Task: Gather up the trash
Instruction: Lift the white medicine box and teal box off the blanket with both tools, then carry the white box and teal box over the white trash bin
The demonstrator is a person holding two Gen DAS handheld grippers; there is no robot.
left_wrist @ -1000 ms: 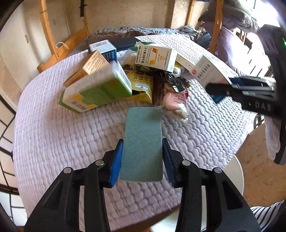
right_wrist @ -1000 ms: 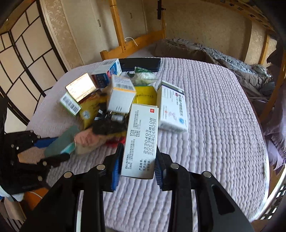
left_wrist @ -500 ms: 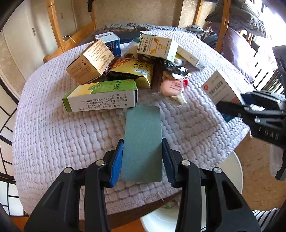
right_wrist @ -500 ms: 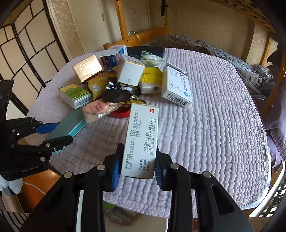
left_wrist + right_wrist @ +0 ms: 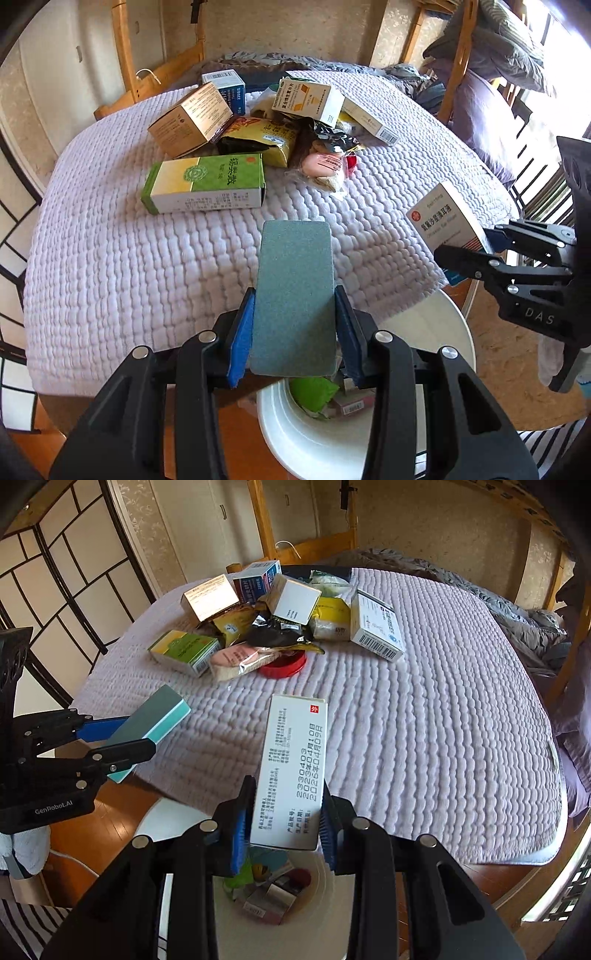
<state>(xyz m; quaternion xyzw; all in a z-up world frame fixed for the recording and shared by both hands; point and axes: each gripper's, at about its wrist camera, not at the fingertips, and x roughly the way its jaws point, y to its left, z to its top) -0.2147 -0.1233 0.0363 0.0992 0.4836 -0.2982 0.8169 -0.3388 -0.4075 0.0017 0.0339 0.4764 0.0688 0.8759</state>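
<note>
Right now the left gripper (image 5: 294, 334) has its blue-padded jaws clamped on a flat grey-green box (image 5: 295, 291), gripping its long sides near the rear end. That box hangs just past the edge of the quilted lavender table cover (image 5: 129, 266), partly above the white trash bin (image 5: 314, 439) that stands on the floor below the table edge. Likewise the right gripper (image 5: 286, 825) is closed around a white medicine box (image 5: 293, 771) printed with dates, also held over the bin (image 5: 325, 915), which already contains a green scrap and small cartons. Farther back on the table cover lies the remaining pile: a green tea box (image 5: 207, 184) nearest the bin side, a brown carton (image 5: 192, 118) behind it, a yellow snack bag (image 5: 266, 142), a pink wrapped packet (image 5: 325, 166), a red lid (image 5: 284, 664), a black foil wrapper (image 5: 280, 633) and a white barcode box (image 5: 376, 627) towards the far side.
</note>
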